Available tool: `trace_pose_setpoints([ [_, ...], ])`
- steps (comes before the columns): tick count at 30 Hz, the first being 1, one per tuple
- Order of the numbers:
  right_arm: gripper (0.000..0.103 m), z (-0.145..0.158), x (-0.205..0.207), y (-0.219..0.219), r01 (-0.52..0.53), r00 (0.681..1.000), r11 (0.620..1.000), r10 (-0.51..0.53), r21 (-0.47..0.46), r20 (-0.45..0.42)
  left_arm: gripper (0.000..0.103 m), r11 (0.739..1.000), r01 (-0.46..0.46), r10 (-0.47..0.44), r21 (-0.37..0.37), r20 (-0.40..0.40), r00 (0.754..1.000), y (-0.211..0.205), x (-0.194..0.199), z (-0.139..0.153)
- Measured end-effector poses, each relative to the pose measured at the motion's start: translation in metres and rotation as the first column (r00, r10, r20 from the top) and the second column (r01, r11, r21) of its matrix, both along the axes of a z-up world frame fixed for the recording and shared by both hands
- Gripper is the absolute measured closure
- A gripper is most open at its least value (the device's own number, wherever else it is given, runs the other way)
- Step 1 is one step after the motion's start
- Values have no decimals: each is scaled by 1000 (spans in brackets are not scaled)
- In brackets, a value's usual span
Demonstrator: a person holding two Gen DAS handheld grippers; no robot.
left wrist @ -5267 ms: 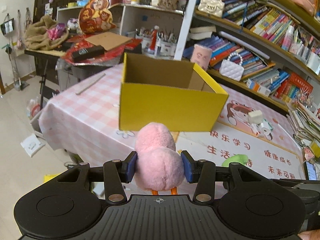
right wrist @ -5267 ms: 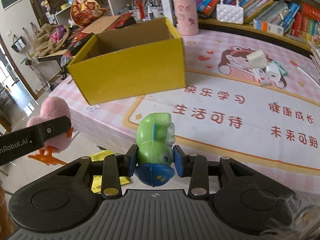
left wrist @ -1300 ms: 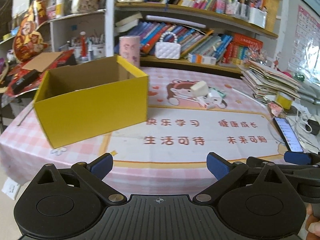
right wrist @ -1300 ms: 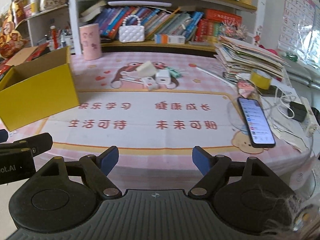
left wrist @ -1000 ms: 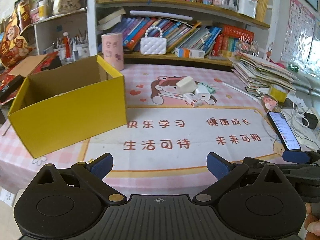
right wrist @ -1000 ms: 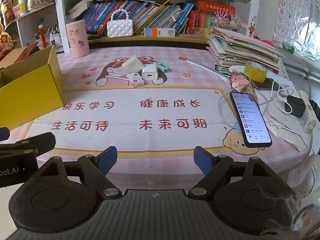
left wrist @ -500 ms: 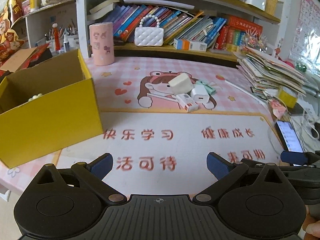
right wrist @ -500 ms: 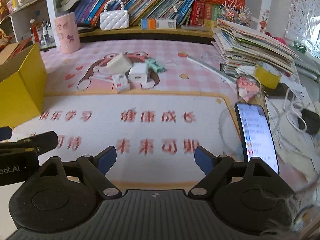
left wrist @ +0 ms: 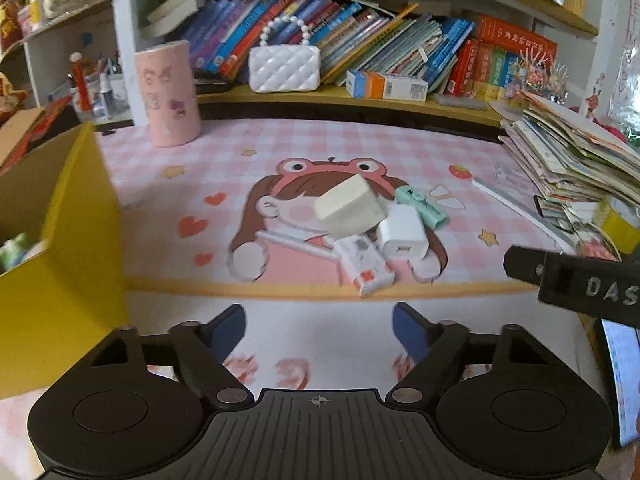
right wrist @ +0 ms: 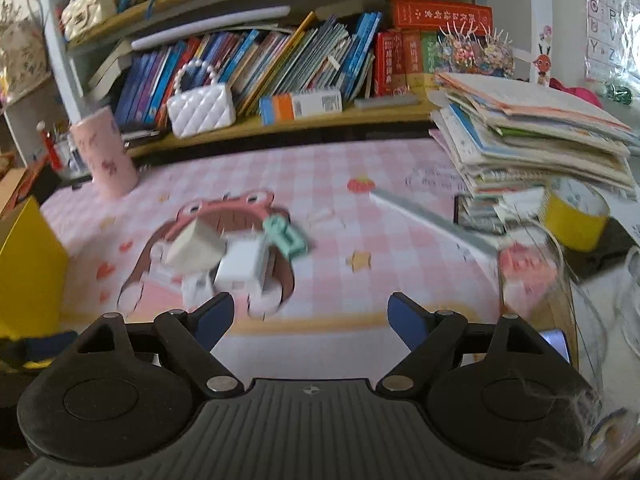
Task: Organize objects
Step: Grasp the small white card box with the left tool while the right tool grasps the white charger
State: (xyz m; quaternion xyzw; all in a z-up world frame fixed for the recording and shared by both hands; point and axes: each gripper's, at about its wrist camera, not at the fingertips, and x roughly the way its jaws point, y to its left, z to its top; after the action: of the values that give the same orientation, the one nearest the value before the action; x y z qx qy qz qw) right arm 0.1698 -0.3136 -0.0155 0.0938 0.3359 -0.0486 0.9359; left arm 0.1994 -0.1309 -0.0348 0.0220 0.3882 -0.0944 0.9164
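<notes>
A small pile of objects lies on the pink mat: a cream block [left wrist: 347,205], a white charger [left wrist: 402,233], a mint green item [left wrist: 420,205] and a white and red box [left wrist: 366,266]. The pile also shows in the right wrist view, with the cream block [right wrist: 192,249], white charger [right wrist: 242,266] and mint item [right wrist: 285,235]. The yellow box [left wrist: 56,248] stands at the left, with a bit of green showing inside. My left gripper [left wrist: 319,326] is open and empty, just short of the pile. My right gripper [right wrist: 310,318] is open and empty, to the right of the pile.
A pink cylinder holder [left wrist: 168,94] and a white quilted handbag [left wrist: 285,66] stand at the back by the bookshelf. A stack of papers [right wrist: 532,136], a yellow tape roll [right wrist: 574,216], a ruler [right wrist: 432,218] and a phone [left wrist: 620,376] are at the right.
Both grippers, open and empty, have moved forward over the mat toward the pile of small objects. The yellow box has slid to the left edge of both views.
</notes>
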Motion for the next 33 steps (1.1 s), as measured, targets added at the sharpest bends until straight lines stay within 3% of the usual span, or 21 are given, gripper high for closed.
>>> trace_pose_setpoints([
  [3,19,1,17,-7,0,1000,1000,-1,13,7,35,1000,-10,9,-9,-23,1000,-16,23,-10],
  [6,19,1,28,-12,-4,1000,1000,4,19,7,35,1000,-22,21,-15,-46,999,-28,43,-20],
  [10,19,-4,40,-19,-7,1000,1000,7,25,-5,36,1000,-24,25,18,-63,998,-43,62,-33],
  [15,19,-12,52,-23,-24,999,999,25,40,-27,43,998,-11,15,63,-55,998,-55,72,-44],
  [16,19,-14,55,-23,-30,999,999,31,43,-29,48,998,-17,20,59,-50,999,-54,73,-45],
  [18,19,-17,60,-21,-46,998,998,47,49,-34,75,998,-23,25,57,-40,999,-48,73,-43],
  [24,19,-31,84,0,-158,984,985,163,69,-65,75,993,-114,115,20,-78,990,-5,60,-33],
  [29,19,-50,111,34,-243,965,970,243,10,-97,75,982,-187,184,-24,-91,979,31,29,-15],
  [33,32,-64,129,52,-270,956,961,261,-51,-136,75,976,-214,211,-31,-82,974,44,4,-1],
])
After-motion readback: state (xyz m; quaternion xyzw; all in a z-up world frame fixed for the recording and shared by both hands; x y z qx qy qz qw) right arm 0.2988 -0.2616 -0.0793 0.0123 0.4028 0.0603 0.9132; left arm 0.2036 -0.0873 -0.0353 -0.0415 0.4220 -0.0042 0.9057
